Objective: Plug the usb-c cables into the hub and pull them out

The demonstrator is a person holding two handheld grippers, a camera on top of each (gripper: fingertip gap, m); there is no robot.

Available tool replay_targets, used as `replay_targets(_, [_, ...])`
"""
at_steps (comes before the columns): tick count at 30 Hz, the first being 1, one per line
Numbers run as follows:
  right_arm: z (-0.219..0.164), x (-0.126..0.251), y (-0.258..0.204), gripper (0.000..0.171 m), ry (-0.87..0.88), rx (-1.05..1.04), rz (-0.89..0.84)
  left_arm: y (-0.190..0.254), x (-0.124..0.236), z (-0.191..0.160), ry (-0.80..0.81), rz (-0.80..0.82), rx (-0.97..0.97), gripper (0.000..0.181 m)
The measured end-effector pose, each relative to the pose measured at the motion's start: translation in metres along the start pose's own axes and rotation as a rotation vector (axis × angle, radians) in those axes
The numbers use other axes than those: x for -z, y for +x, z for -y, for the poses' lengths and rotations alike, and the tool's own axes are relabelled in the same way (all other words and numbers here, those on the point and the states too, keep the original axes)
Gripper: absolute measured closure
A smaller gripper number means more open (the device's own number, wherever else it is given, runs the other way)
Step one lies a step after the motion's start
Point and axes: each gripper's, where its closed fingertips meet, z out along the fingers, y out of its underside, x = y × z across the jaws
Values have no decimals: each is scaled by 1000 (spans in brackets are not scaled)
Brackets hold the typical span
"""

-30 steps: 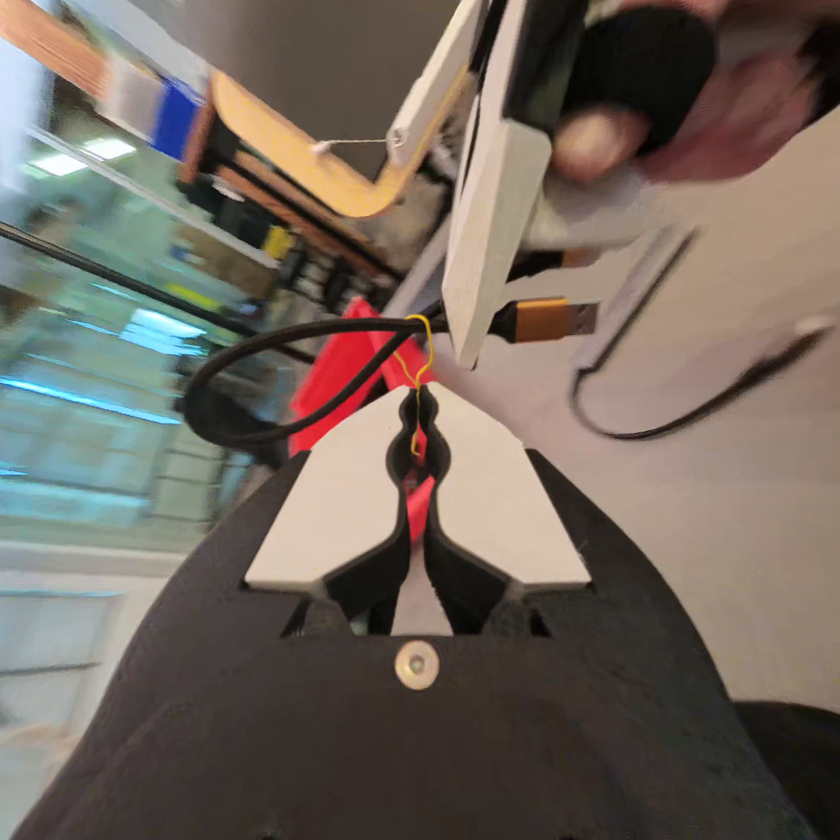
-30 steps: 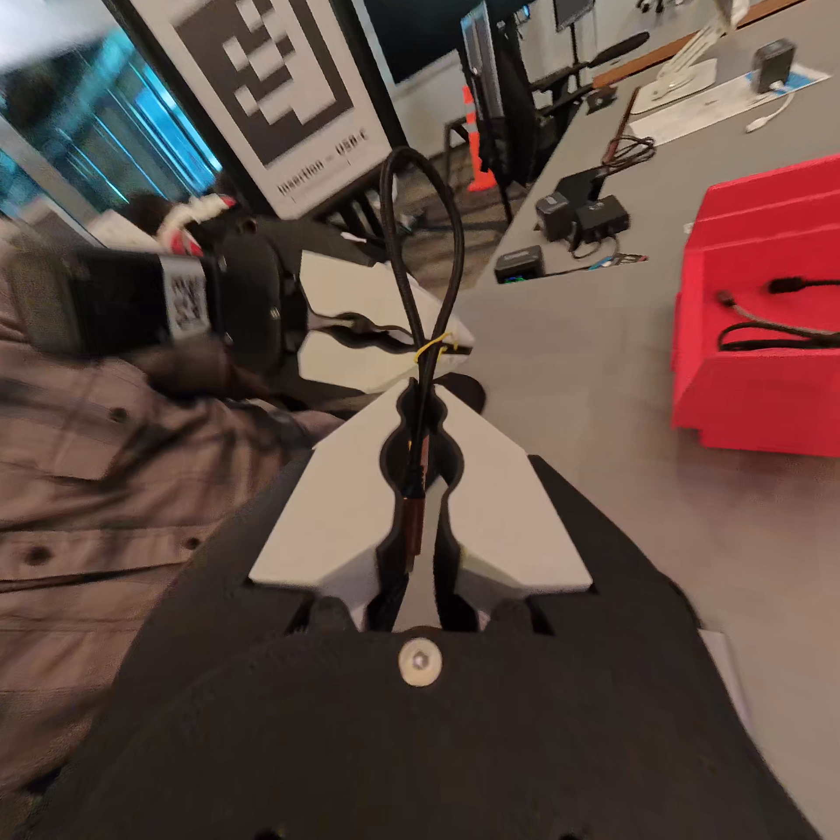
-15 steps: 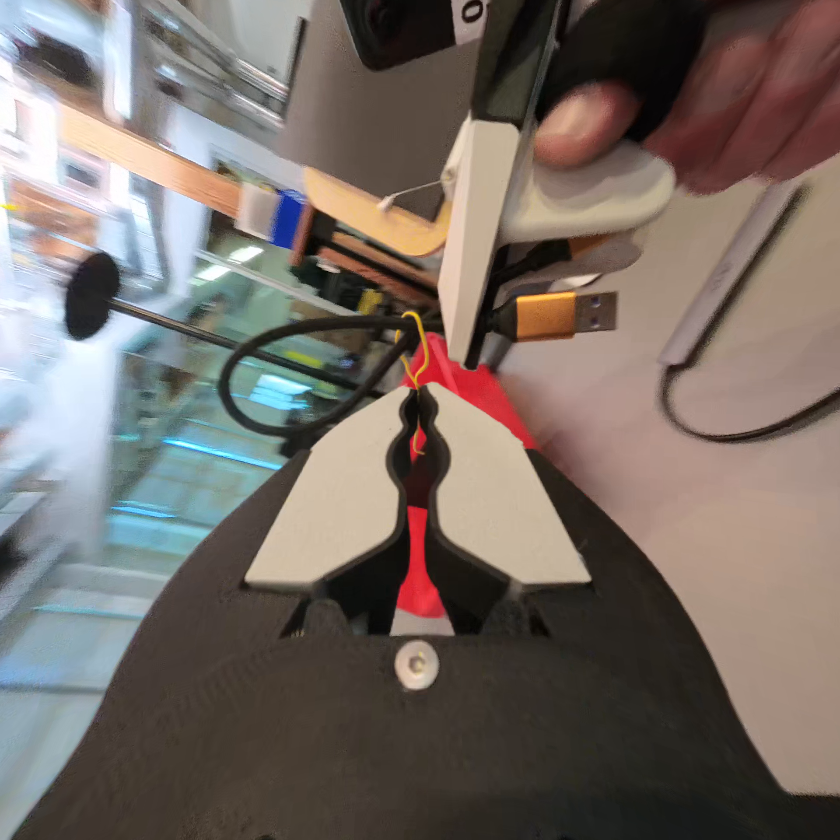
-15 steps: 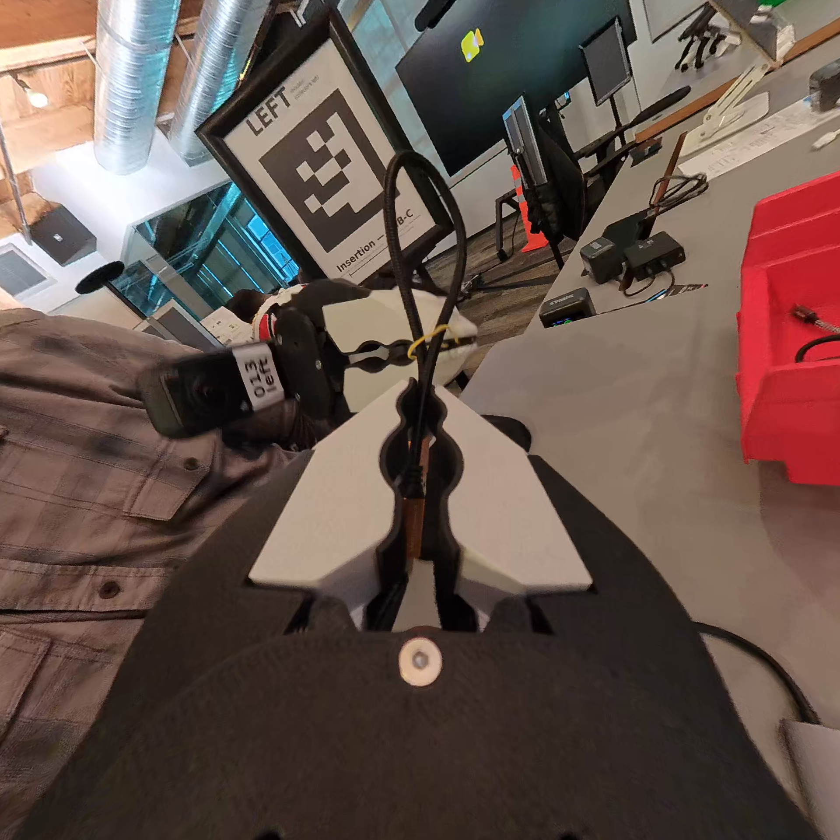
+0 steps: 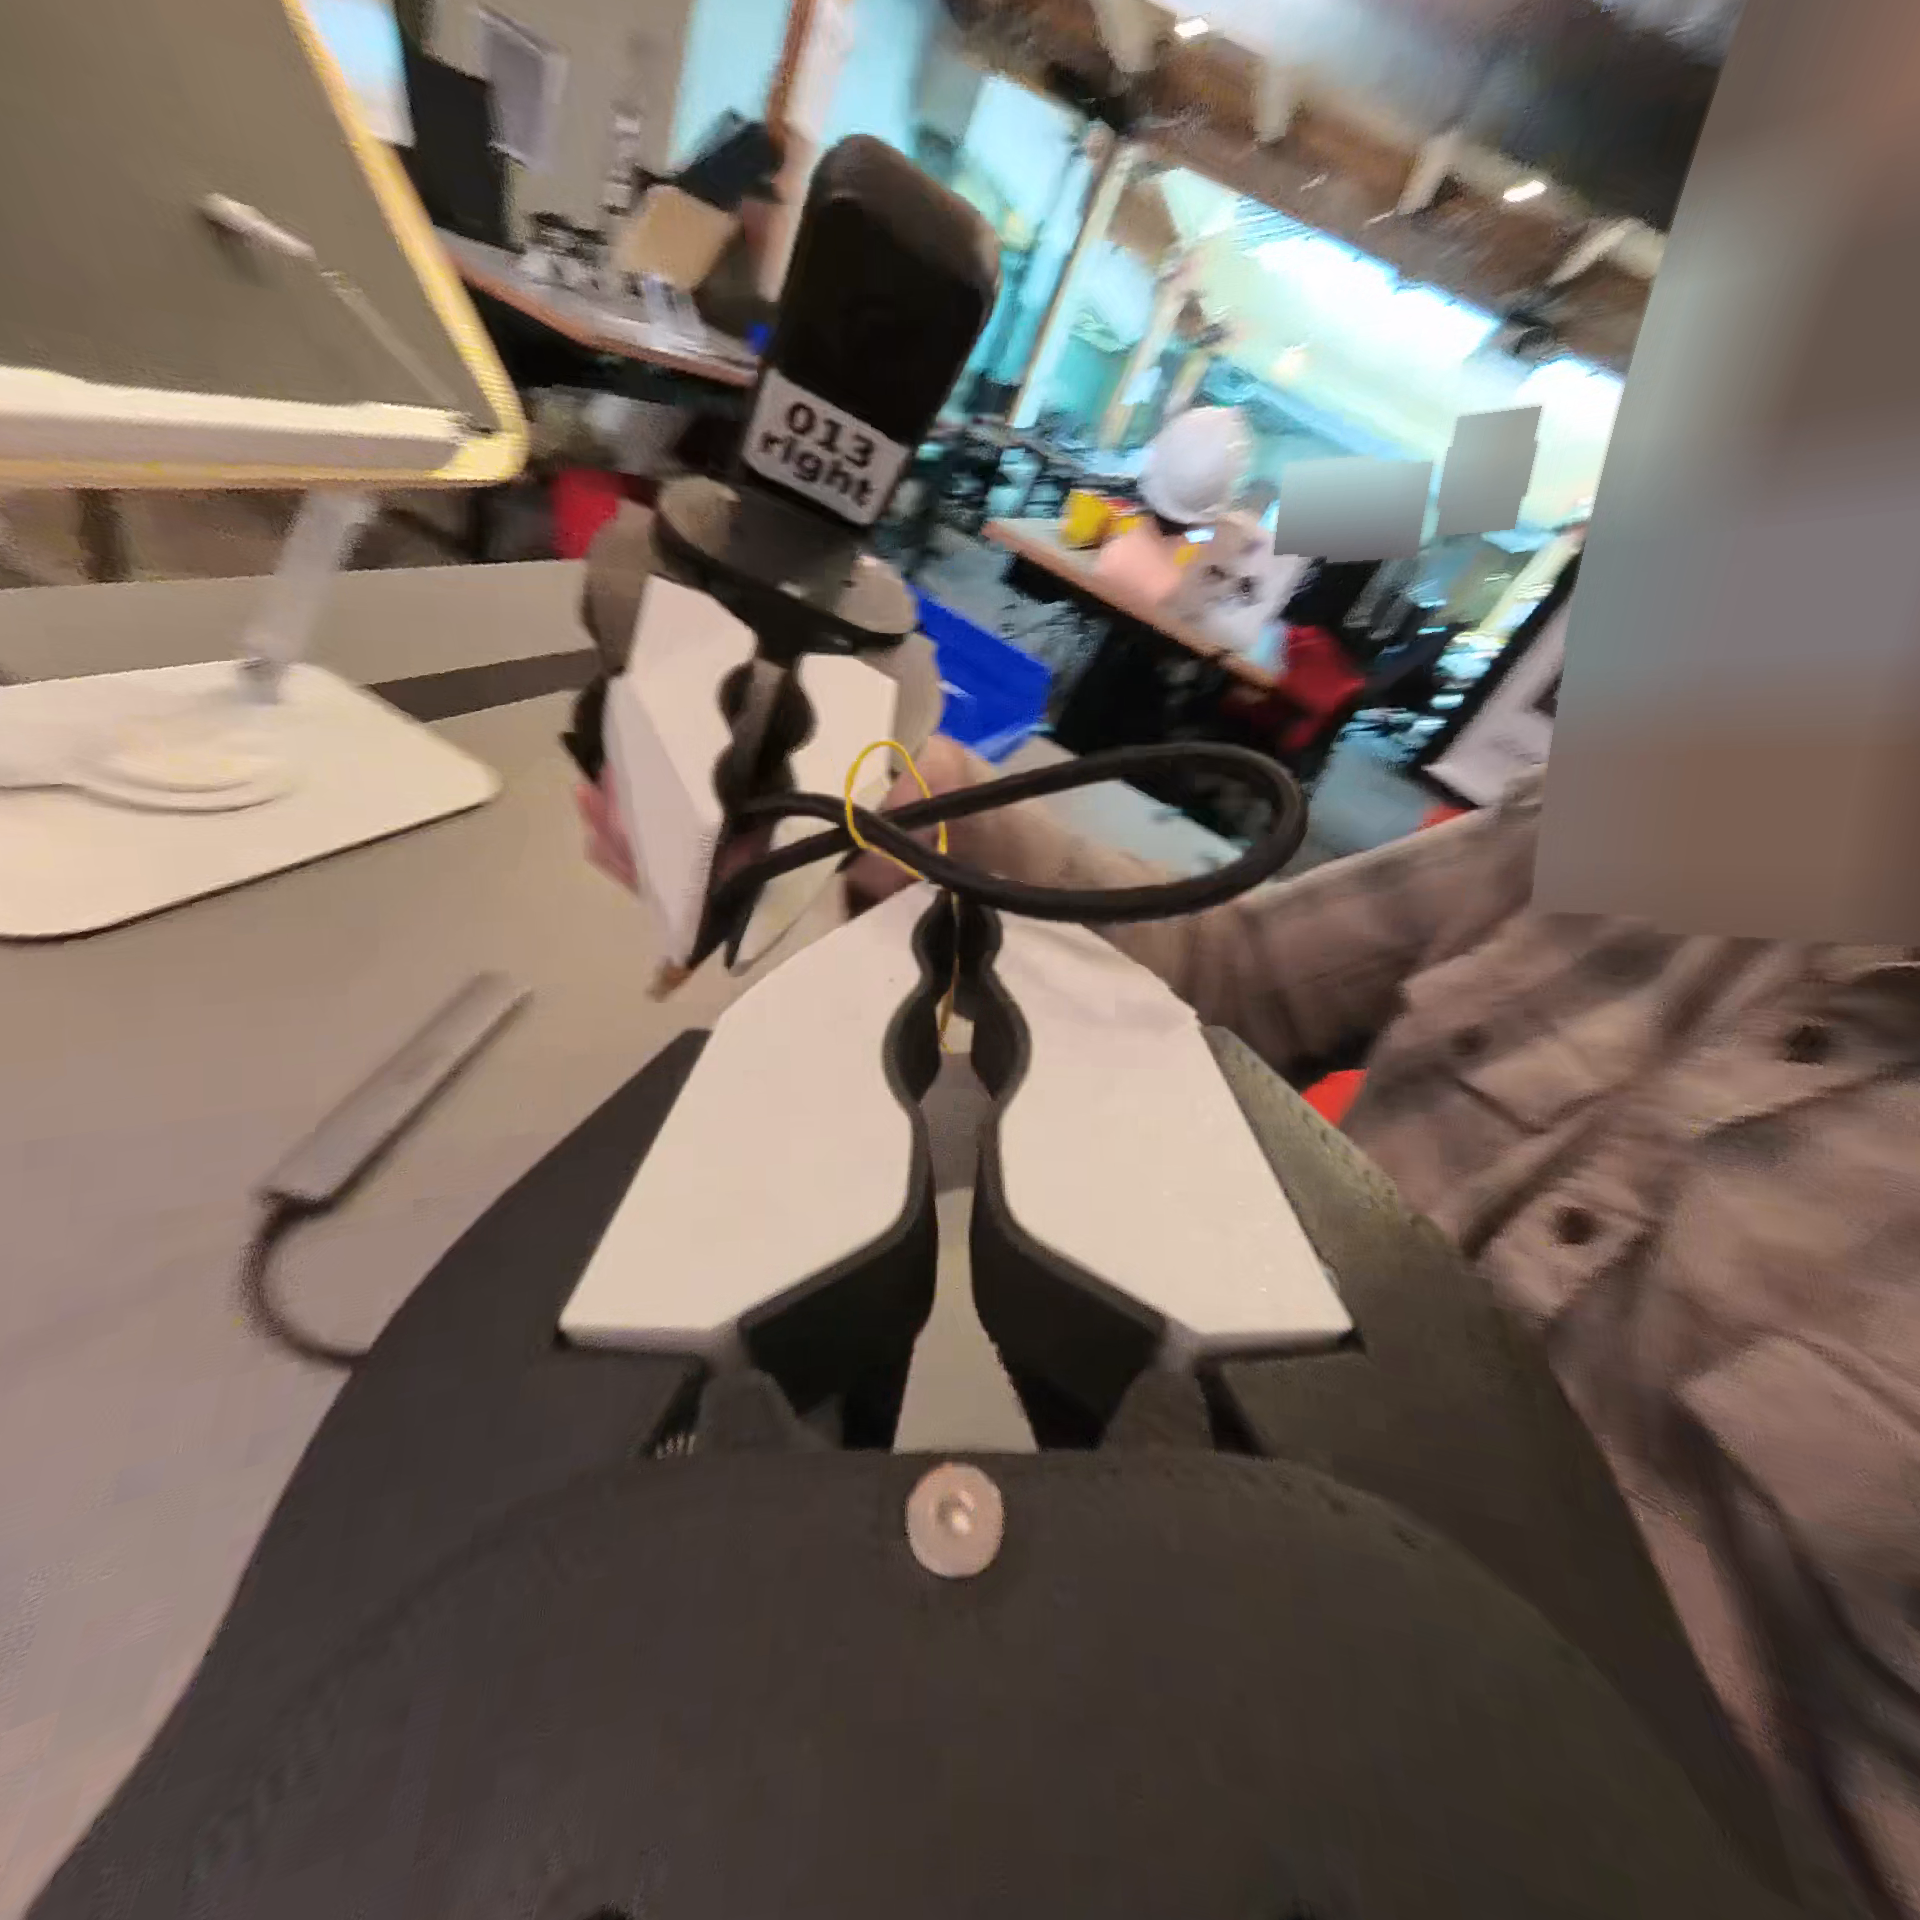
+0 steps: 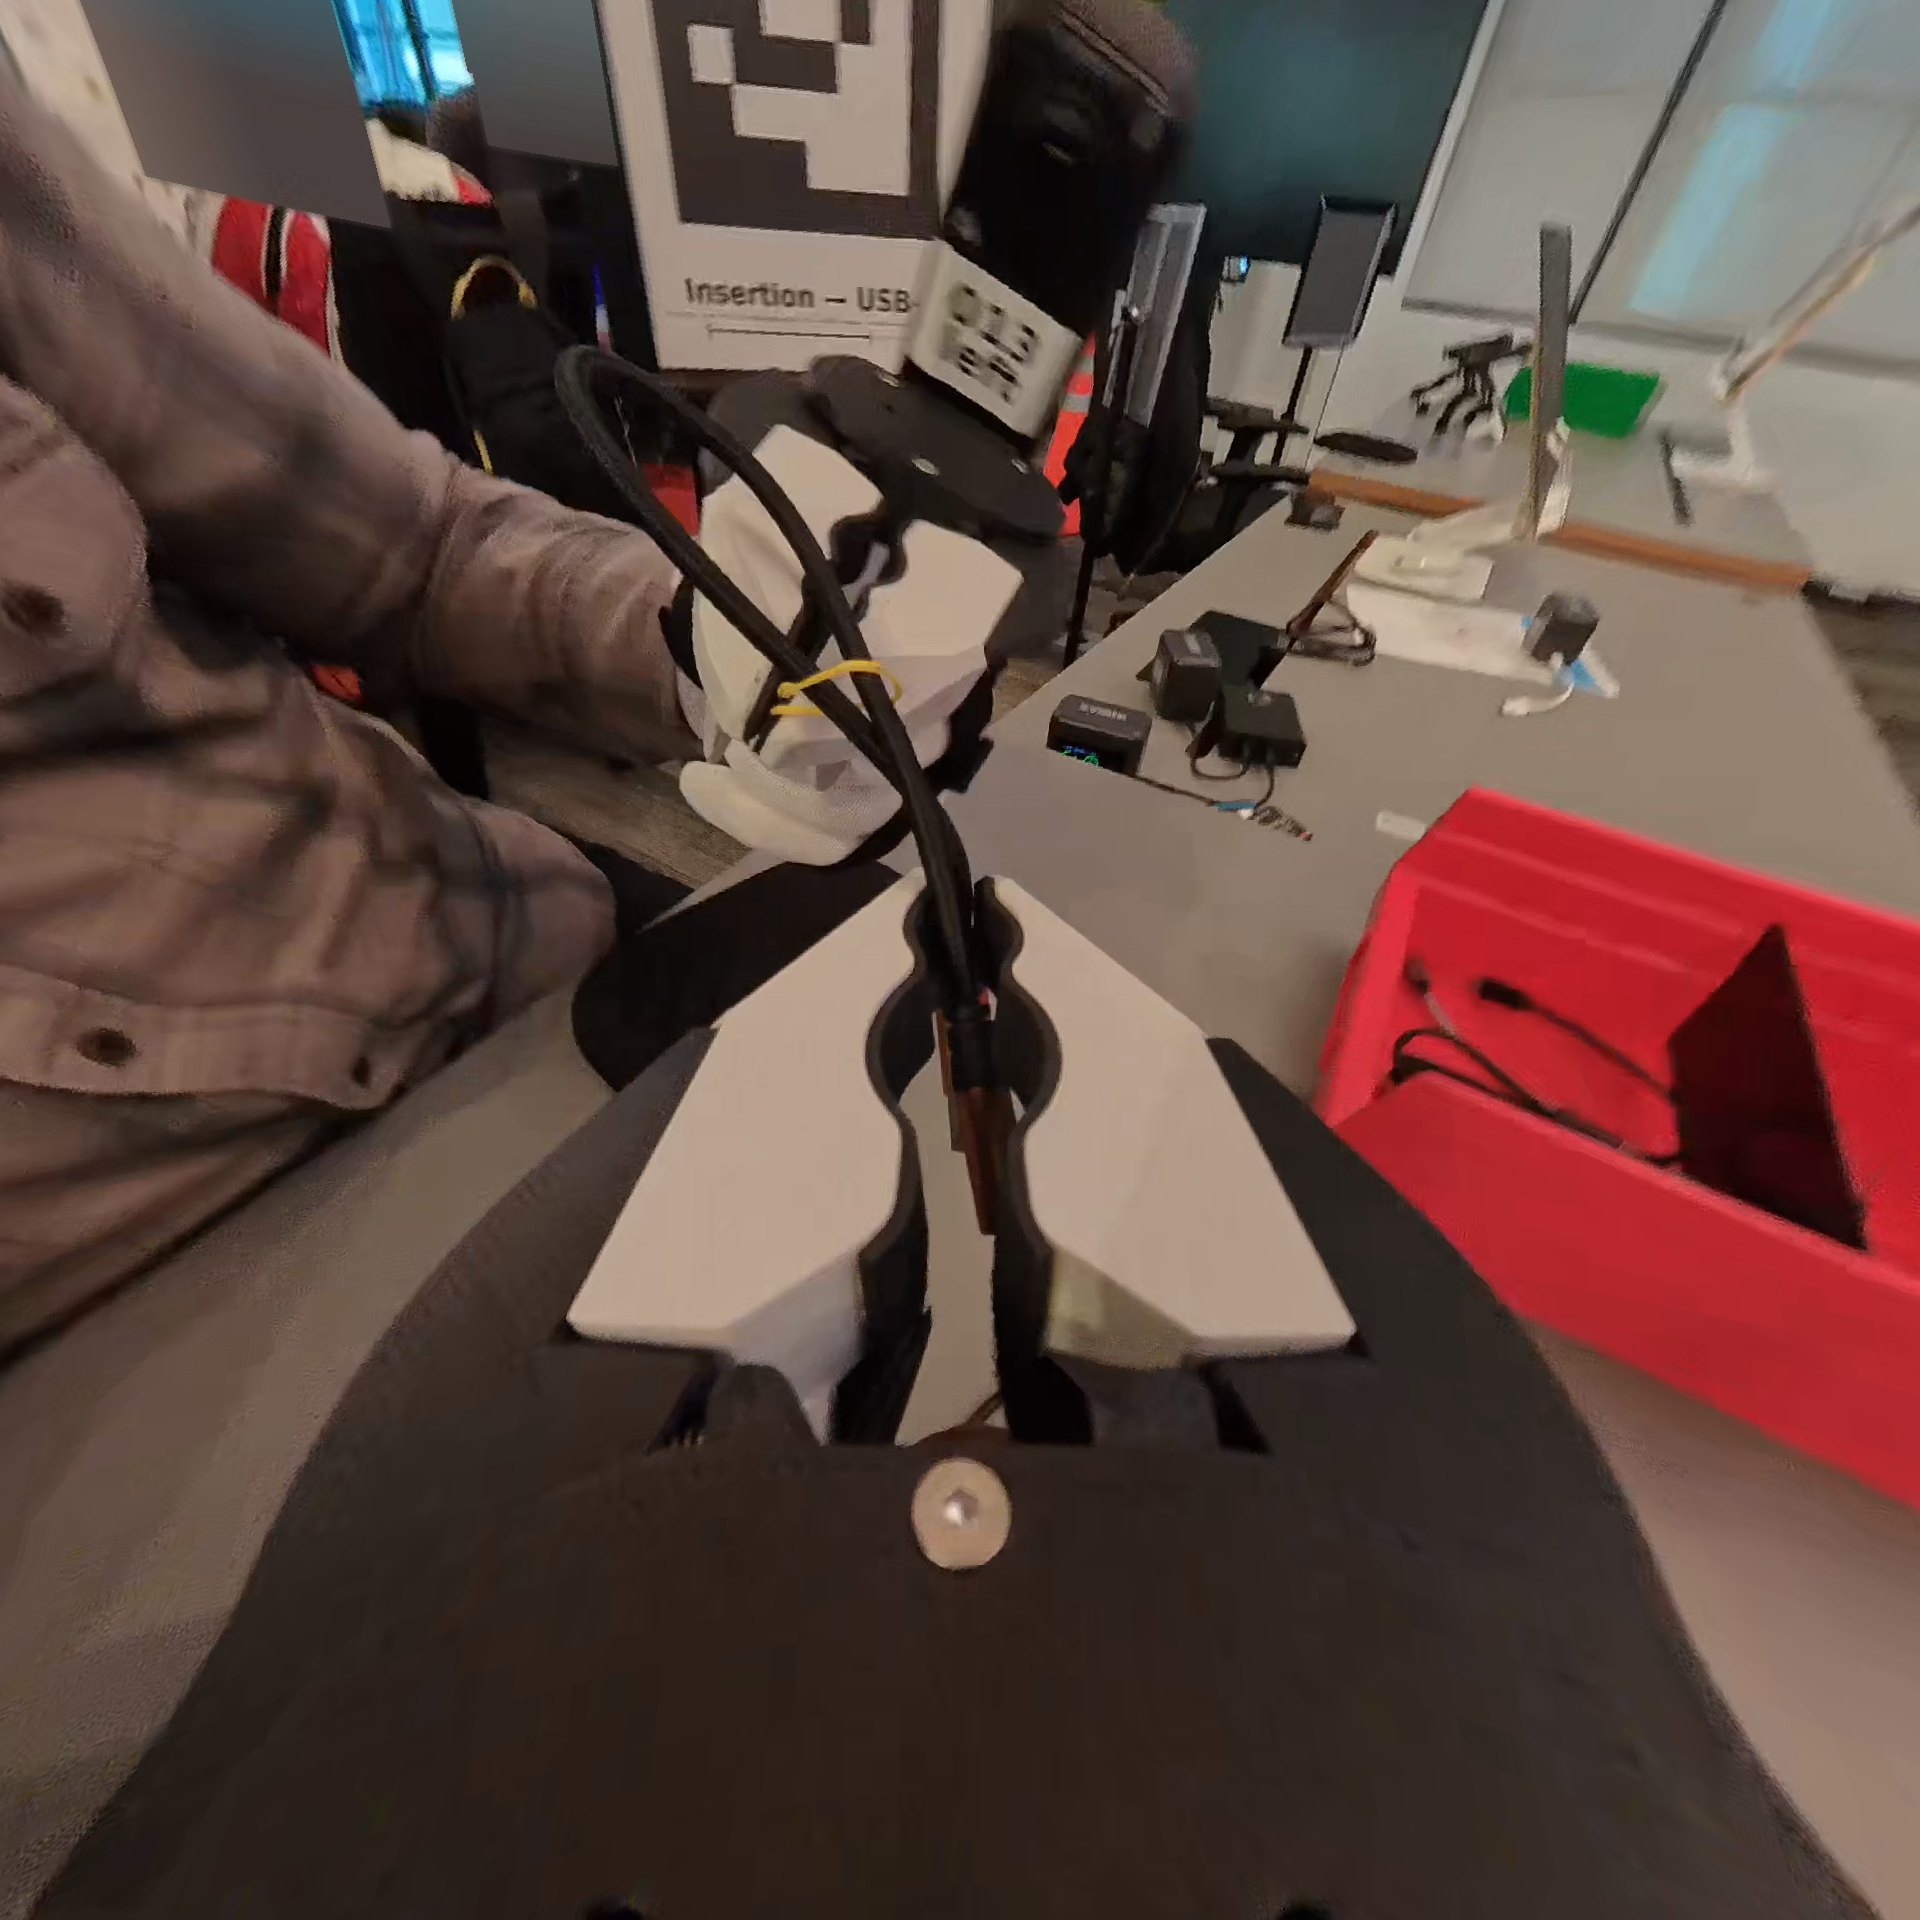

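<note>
My right gripper [image 6: 951,896] is shut on a black braided cable [image 6: 727,540], just behind its copper-coloured plug [image 6: 979,1138]. The cable loops up and over to my left gripper [image 6: 821,712], which faces it. In the left wrist view my left gripper [image 5: 951,906] is shut on the thin yellow tie [image 5: 881,745] wrapped round the cable loop [image 5: 1288,821]. The right gripper [image 5: 717,935] points down at the table there, the plug tip showing under it. The slim grey hub [image 5: 400,1086] lies on the table left of both grippers, untouched.
A red bin [image 6: 1558,1299] holding other cables [image 6: 1507,1070] stands on the grey table to the right. Small black boxes [image 6: 1226,707] sit farther back. A white stand base [image 5: 208,790] is behind the hub. A person's sleeve [image 6: 312,623] is at the left. Across from one pair of fingers to the other is roughly 5 cm. The slim grey hub [image 5: 400,1086] is about 25 cm from both grippers' fingertips.
Both grippers have turned while keeping hold of the cable. The right gripper now points down at the table instead of sideways, and the red bin is nearer in its view.
</note>
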Motion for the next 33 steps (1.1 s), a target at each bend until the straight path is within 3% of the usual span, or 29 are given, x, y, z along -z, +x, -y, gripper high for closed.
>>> replay_targets(7, [-2, -7, -9, 171, -104, 342, -77, 22, -16, -29, -179, -156, -42, 180])
replay_targets(16, [-13, -9, 5, 169, -380, 671, -264, 1, -19, -60, -453, -25, -149, 180])
replay_targets(33, [-17, -13, -14, 167, -499, 793, -207, -2, -19, -71, -464, -69, -96, 180])
